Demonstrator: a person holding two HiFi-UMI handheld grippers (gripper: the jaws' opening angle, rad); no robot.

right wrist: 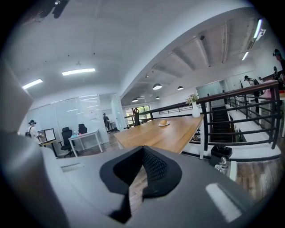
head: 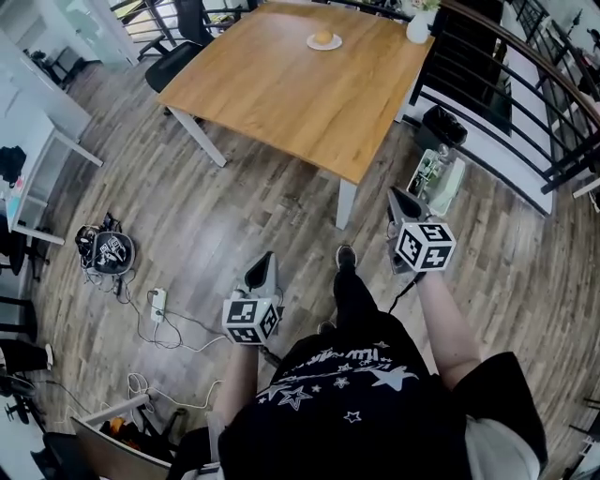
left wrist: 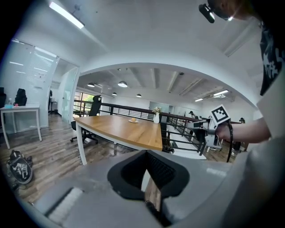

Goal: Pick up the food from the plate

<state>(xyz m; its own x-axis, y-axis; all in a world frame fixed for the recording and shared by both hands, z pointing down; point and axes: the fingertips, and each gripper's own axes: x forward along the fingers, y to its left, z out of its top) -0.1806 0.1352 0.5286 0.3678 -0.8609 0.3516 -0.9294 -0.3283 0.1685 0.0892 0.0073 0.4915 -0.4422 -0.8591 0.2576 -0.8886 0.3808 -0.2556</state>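
A round, golden piece of food [head: 323, 37] lies on a small white plate [head: 335, 44] at the far end of the wooden table [head: 281, 89]. The food [left wrist: 133, 119] and the plate [left wrist: 130, 121] look tiny and distant in the left gripper view. In the right gripper view the food [right wrist: 163, 121] and plate [right wrist: 166, 124] are just as small. I stand on the floor well short of the table. My left gripper [head: 264, 259] is low at my left with its jaws shut and nothing in them. My right gripper [head: 400, 199] is held higher near the table's corner, jaws together and holding nothing.
A white vase [head: 419, 26] stands at the table's far right corner. A black railing [head: 506, 89] runs along the right, with a black bin [head: 441, 122] beside it. On the floor at the left lie a bag [head: 111, 251], a power strip [head: 157, 305] and cables. An office chair [head: 183, 47] is behind the table.
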